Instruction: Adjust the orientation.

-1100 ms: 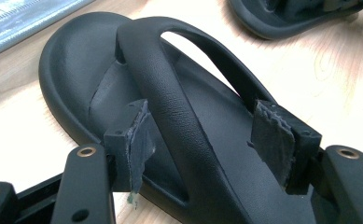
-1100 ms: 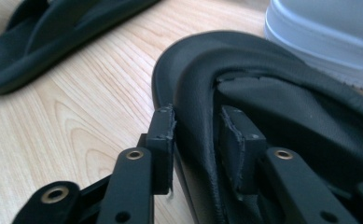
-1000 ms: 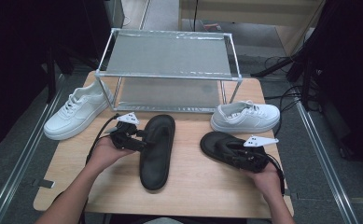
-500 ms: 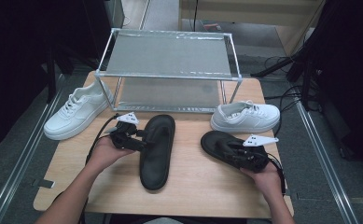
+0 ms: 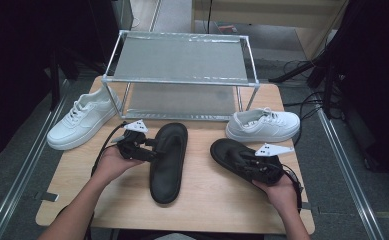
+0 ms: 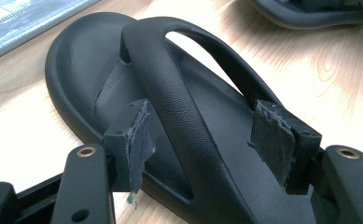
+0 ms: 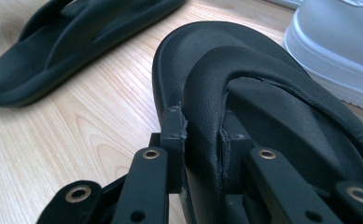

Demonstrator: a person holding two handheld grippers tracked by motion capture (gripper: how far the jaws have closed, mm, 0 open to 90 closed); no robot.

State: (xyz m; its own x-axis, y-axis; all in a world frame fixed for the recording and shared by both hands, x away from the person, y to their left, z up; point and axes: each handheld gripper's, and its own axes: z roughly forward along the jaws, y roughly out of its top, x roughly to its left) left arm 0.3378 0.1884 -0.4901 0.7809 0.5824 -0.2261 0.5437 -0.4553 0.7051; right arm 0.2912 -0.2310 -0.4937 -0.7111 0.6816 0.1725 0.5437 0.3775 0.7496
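L tool (image 5: 149, 150) sits at the left edge of the left black sandal (image 5: 168, 162), which lies lengthwise mid-counter (image 5: 202, 200). Its jaws stand wide, one pad (image 6: 137, 135) each side of the strap (image 6: 179, 112), not pressing; the far pad (image 6: 272, 133) is clear of it. R tool (image 5: 252, 162) is clamped narrow on the strap of the right black sandal (image 5: 234, 155); the jaws have just been closing on it, strap pinched between them. That sandal lies angled on the counter's right side, just in front of a white sneaker (image 5: 263, 125). A 2nd white sneaker (image 5: 84, 119) sits at the far left corner, beside a metal rack (image 5: 182, 57) at the back of the counter.
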